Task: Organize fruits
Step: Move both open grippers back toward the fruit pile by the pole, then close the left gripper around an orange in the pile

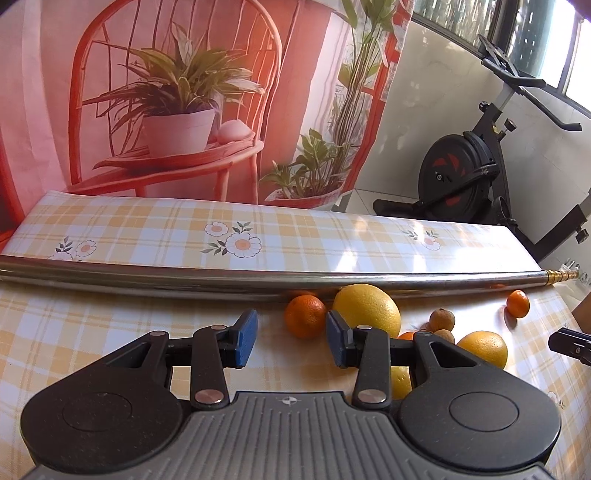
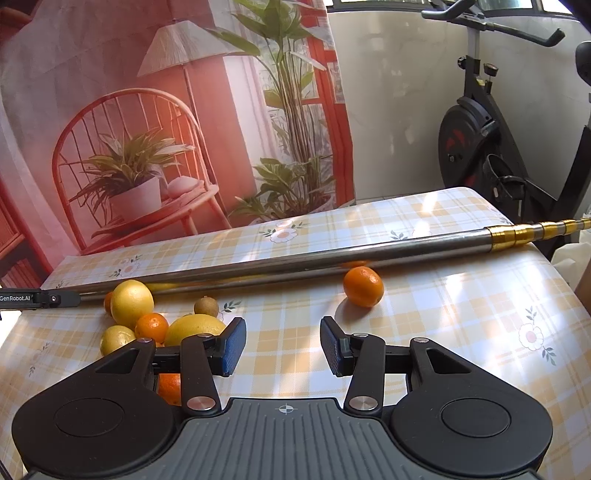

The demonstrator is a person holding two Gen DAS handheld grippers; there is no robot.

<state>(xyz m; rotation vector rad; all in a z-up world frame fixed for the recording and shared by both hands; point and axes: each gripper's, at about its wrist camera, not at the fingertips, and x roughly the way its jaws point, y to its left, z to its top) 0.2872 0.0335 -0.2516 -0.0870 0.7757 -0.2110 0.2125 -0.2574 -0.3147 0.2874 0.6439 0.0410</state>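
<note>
Just beyond left claw (image 1: 291, 341), orange (image 1: 305, 316), claw parted, empty

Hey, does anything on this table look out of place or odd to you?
Yes. A long shiny steel pole with a ribbed brass end lies across the yellow plaid tablecloth, hardly fruit-sorting gear. One small orange mandarin sits alone beside it, apart from the cluster of yellow and orange fruit.

Printed backdrop cloth (image 1: 177, 96) of red chair and plants, white tiled wall (image 1: 436, 103), exercise bike (image 1: 472, 162), sunlit window (image 1: 517, 33)
</note>
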